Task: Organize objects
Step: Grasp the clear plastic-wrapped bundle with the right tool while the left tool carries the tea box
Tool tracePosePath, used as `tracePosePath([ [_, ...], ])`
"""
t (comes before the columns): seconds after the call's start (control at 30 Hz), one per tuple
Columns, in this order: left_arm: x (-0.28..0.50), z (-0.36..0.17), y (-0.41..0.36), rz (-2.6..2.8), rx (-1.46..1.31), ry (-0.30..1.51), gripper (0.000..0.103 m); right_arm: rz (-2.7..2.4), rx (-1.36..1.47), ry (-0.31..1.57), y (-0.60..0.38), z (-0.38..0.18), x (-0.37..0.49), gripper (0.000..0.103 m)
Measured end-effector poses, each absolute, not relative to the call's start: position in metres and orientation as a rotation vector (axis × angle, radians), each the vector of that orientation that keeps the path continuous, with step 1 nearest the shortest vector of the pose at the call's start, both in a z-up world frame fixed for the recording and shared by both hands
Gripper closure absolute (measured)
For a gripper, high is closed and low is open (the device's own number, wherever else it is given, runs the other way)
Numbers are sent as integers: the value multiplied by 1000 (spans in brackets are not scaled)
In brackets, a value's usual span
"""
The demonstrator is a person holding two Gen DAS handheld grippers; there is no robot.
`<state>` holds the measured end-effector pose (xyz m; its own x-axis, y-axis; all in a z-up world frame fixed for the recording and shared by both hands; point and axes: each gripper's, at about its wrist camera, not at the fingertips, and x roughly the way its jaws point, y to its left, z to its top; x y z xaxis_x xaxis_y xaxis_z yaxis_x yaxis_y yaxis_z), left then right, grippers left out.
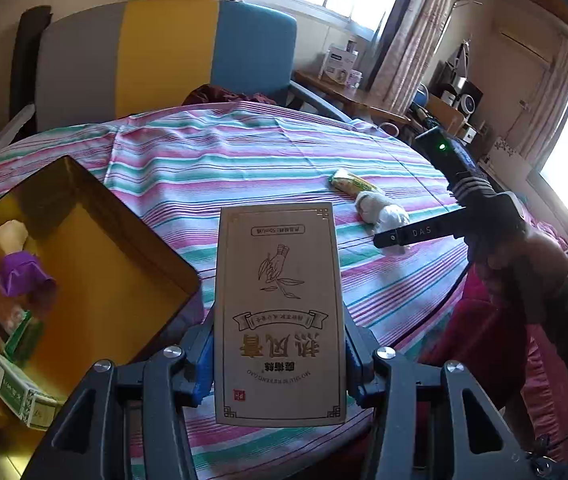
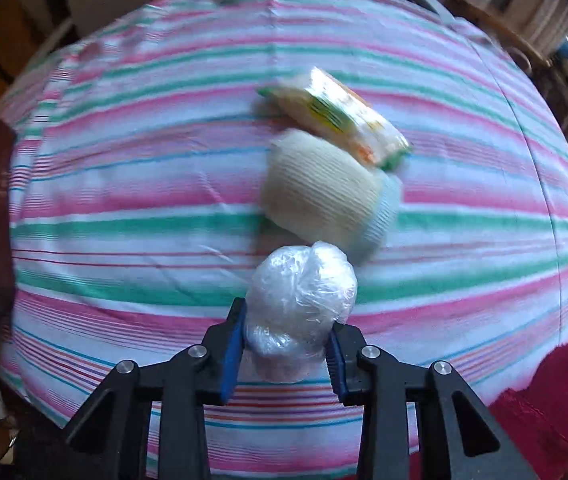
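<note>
Between the blue pads of the left gripper (image 1: 280, 364), above the near edge of the striped tablecloth (image 1: 244, 160), a flat tan cardboard box (image 1: 279, 312) is clamped by its long sides; its face bears gold characters, a ribbon banner, a line drawing of a hand holding a sprig and an ornamental corner border, all seen upside down. Just left of it sits a shallow gold-lined tin (image 1: 124, 280) with rounded corners, holding pale wrapped lumps, a crumpled purple wrapper (image 1: 20, 274) and small green-and-white cartons (image 1: 16, 394). The right gripper (image 2: 285, 346) points steeply down and its jaws are closed on a crinkly, translucent plastic-wrapped ball (image 2: 301, 300), glossy and rounded, the pads pressing its lower sides. Just beyond the ball, further in from the cloth's near edge, lies a ribbed cream knitted roll (image 2: 323, 192) with a pale blue end, and touching its far side is a shiny cellophane packet (image 2: 339, 118) printed in yellow, orange and green. The cloth is soft cotton, banded in pink, green and white.
</note>
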<state>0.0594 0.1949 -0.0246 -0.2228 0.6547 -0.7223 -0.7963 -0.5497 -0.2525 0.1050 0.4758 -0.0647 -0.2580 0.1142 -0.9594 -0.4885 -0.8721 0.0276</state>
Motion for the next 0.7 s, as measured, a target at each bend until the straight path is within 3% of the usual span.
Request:
tracePosePath([
  [0.33,31,-18,150,2060,-1074,101,52,2604,-1487,163,400,-60,38,67],
  [0.7,-44,-27,74,2244,-1285,-221,52,2633,-1536,81,390,-85,25,67],
])
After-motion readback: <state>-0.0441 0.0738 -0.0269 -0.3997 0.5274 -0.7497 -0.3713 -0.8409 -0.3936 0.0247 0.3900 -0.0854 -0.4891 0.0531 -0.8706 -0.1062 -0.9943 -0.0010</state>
